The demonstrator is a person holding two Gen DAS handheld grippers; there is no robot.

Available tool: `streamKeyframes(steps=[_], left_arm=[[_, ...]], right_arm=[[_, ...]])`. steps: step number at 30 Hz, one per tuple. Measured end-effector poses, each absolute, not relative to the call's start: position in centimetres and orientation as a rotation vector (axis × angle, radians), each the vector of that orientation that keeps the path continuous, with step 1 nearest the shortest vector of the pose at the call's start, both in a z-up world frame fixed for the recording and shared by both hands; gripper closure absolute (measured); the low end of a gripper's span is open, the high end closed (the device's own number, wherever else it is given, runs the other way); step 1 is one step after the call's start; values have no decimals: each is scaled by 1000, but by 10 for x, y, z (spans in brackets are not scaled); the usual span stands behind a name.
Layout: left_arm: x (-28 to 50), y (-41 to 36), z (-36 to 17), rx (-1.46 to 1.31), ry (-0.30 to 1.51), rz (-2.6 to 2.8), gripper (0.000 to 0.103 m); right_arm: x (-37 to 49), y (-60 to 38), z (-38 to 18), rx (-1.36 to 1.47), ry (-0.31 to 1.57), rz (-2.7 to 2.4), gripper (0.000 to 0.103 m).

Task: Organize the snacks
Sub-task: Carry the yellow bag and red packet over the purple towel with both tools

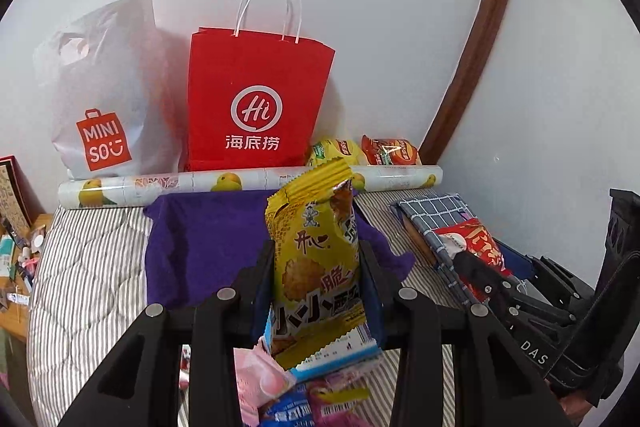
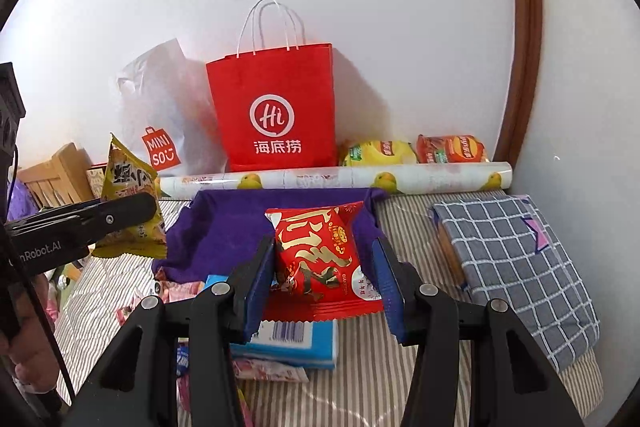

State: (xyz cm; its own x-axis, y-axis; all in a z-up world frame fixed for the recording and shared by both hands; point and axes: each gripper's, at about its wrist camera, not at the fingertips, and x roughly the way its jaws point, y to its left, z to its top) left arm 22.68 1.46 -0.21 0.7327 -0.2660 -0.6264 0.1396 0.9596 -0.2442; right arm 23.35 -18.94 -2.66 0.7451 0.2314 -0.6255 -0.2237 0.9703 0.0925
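Note:
My left gripper (image 1: 317, 251) is shut on a yellow snack packet (image 1: 316, 267), which stands upright between the pads. My right gripper (image 2: 323, 245) is shut on a red snack packet (image 2: 316, 259) with gold lettering. Both hang above a purple cloth (image 1: 208, 239) spread on the striped bed. In the right wrist view the left gripper (image 2: 148, 207) shows at the left edge with the yellow packet (image 2: 128, 187) in it. In the left wrist view the right gripper (image 1: 460, 261) shows at the right with the red packet (image 1: 476, 243). Loose snacks (image 1: 304, 399) lie below the grippers.
A red paper bag (image 2: 276, 107) and a white plastic bag (image 1: 108, 99) stand against the wall. A patterned paper roll (image 2: 340, 179) lies in front of them. Yellow (image 2: 376, 153) and red (image 2: 452, 149) chip bags sit behind it. A checked cloth bundle (image 2: 512, 259) lies right; a blue box (image 2: 288, 343) lies underneath.

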Motion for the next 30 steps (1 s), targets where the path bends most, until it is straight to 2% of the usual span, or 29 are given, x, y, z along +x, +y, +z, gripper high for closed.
streamKeyframes(steps=[18, 30], left_arm=[[287, 33, -23, -172, 757, -187, 66], [323, 44, -15, -176, 731, -161, 66]], right_arm=[[299, -180, -46, 35, 729, 265, 54], [341, -182, -40, 62, 714, 264, 54]])
